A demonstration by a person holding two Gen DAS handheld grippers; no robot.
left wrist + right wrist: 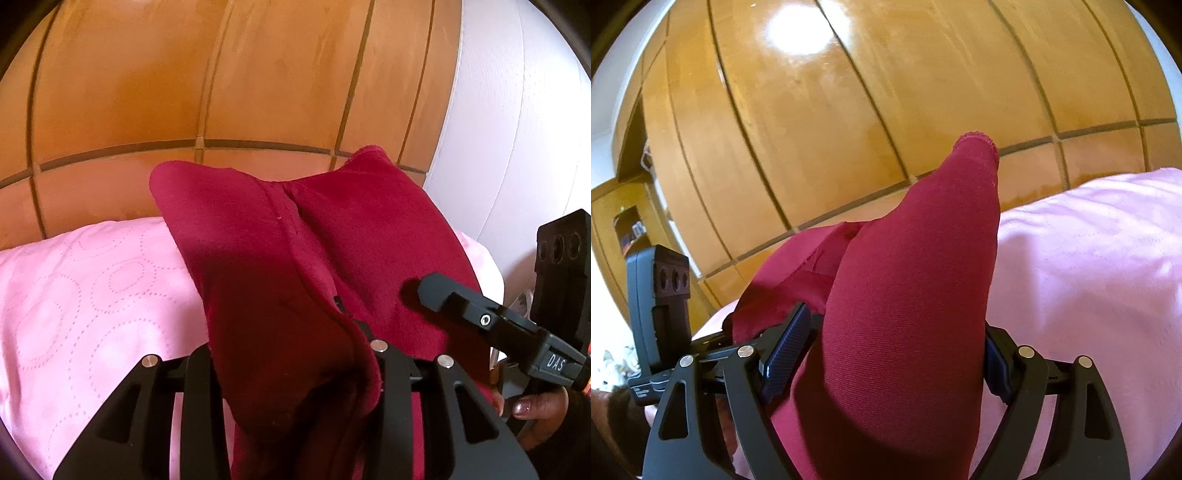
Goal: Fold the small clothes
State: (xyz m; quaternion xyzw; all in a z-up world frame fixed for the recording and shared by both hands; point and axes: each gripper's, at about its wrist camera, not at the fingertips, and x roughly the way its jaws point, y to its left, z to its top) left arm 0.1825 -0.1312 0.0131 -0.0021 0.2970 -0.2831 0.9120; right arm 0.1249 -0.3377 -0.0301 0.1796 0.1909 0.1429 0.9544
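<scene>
A dark red garment [280,236] lies raised above the pink bedspread [92,295], its hemmed end [369,153] pointing at the wardrobe. My left gripper [295,332] is shut on a bunched fold of it; the cloth hides both fingertips. One finger [434,291] of my right gripper rests on the garment's right side. In the right wrist view the garment [908,295] runs up between the wide jaws of my right gripper [892,332]. The ribbed left pad [786,347] shows bare beside the cloth, and the right pad [995,365] is half covered.
A wooden wardrobe [184,74] with panelled doors stands close behind the bed edge. A white wall [498,147] is to its right. A person's hand [535,410] holds the right gripper's handle. Bedspread [1089,258] stretches to the right.
</scene>
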